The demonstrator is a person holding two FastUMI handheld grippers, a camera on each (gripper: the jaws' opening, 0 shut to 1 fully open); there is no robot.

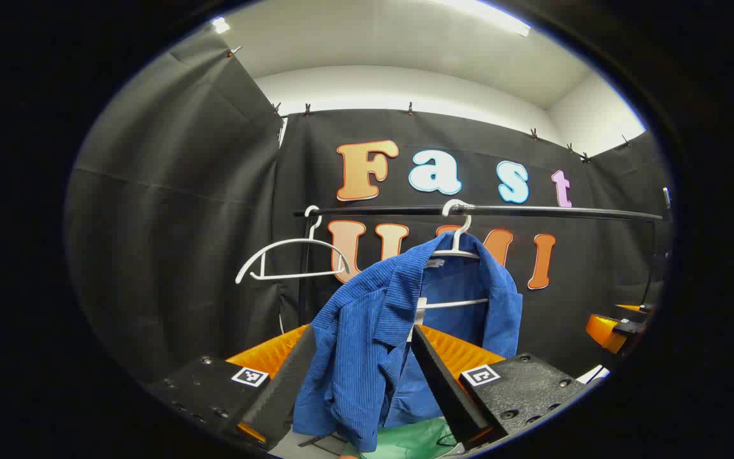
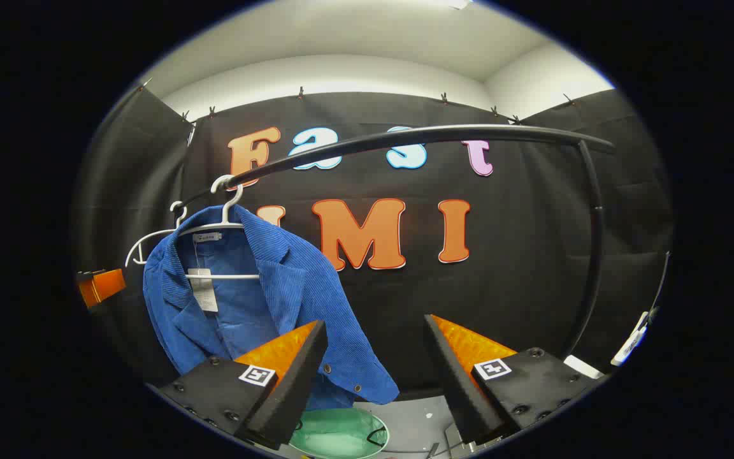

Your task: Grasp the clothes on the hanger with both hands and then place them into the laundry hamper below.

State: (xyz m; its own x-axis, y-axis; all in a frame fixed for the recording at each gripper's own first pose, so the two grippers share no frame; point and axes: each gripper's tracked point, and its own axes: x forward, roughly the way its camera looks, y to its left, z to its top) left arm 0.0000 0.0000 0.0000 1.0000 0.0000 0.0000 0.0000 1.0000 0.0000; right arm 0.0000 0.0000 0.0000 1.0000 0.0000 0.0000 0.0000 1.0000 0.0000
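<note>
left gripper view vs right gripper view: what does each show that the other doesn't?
Left gripper view: left gripper open around the blue jacket's front edge.

Right gripper view: right gripper open, jacket off to its left; the rail's vertical post.

Both: jacket on its white hanger, an empty hanger, rail, green hamper below.

Blue jacket (image 1: pixel 373 331) ribbed corduroy cloth; hanger (image 1: pixel 459 252) smooth white plastic.

The right gripper (image 2: pixel 373 376) stands with its fingers spread wide, nothing between them. Up and left of it, a blue corduroy jacket (image 2: pixel 278 299) hangs on a white plastic hanger (image 2: pixel 223 223) from a black metal rail (image 2: pixel 418 135). Below its left finger lies a round pale-green laundry hamper (image 2: pixel 338 433).
</note>
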